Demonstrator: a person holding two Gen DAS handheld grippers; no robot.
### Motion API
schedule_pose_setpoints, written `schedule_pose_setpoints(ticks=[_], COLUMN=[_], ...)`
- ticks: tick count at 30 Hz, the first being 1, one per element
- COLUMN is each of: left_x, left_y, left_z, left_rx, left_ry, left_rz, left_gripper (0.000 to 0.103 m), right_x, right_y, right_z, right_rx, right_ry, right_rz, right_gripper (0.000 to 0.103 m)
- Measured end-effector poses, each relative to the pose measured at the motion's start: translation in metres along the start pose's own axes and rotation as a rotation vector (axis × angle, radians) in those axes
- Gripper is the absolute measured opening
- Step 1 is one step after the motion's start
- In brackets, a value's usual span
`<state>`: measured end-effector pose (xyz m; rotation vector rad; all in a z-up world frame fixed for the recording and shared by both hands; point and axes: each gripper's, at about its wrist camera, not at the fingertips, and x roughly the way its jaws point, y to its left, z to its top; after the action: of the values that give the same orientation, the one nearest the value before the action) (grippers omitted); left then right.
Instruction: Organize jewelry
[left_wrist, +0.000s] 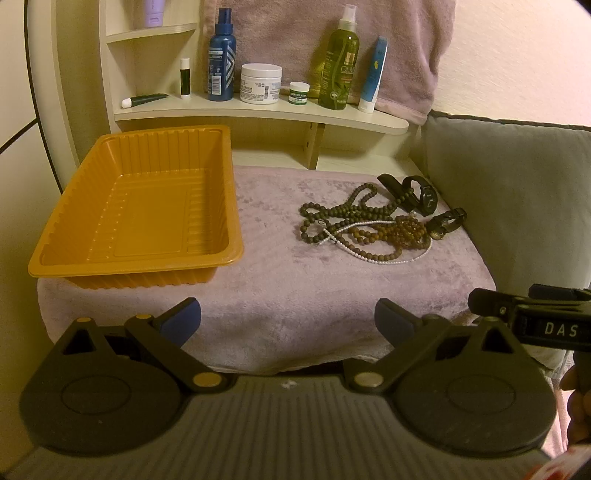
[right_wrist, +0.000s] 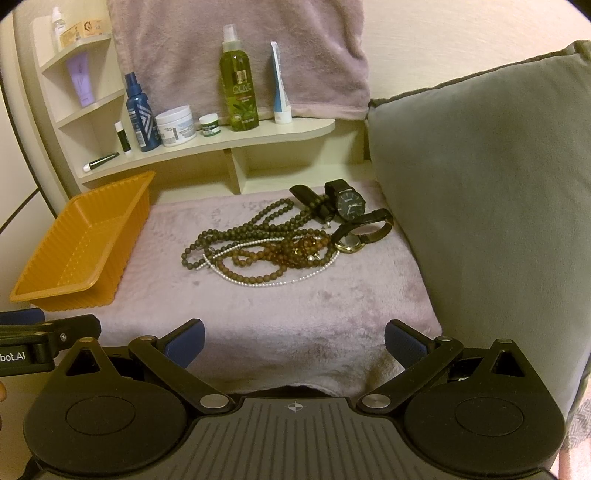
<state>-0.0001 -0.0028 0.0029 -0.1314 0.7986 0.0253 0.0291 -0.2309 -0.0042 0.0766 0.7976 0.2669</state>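
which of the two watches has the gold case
The brown-strapped watch, nearer the gripper; the other watch behind it is all black.

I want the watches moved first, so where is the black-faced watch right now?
In the right wrist view, the black-faced watch lies at the far right of the jewelry pile, beside the grey cushion, just behind the gold-rimmed watch.

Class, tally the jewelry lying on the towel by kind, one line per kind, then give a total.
Wristwatches: 2 (black-faced watch, gold-rimmed watch)
Bead strands: about 4 (dark, brown, amber, white pearl), tangled
Total: about 6
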Motion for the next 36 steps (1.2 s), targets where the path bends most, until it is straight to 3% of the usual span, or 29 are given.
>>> schedule_pose_setpoints(ticks=[36], left_x=[-0.0005], left_y=[-0.0026], left_z=[0.0009], left_rx=[-0.004], left_ry=[0.001], left_rz=[-0.002], left_gripper=[0.100], right_x=[-0.0005], right_y=[-0.0022], right_z=[-0.0010], right_rx=[0.005], right_ry=[-0.002], right_rz=[0.003], right_gripper=[0.103])
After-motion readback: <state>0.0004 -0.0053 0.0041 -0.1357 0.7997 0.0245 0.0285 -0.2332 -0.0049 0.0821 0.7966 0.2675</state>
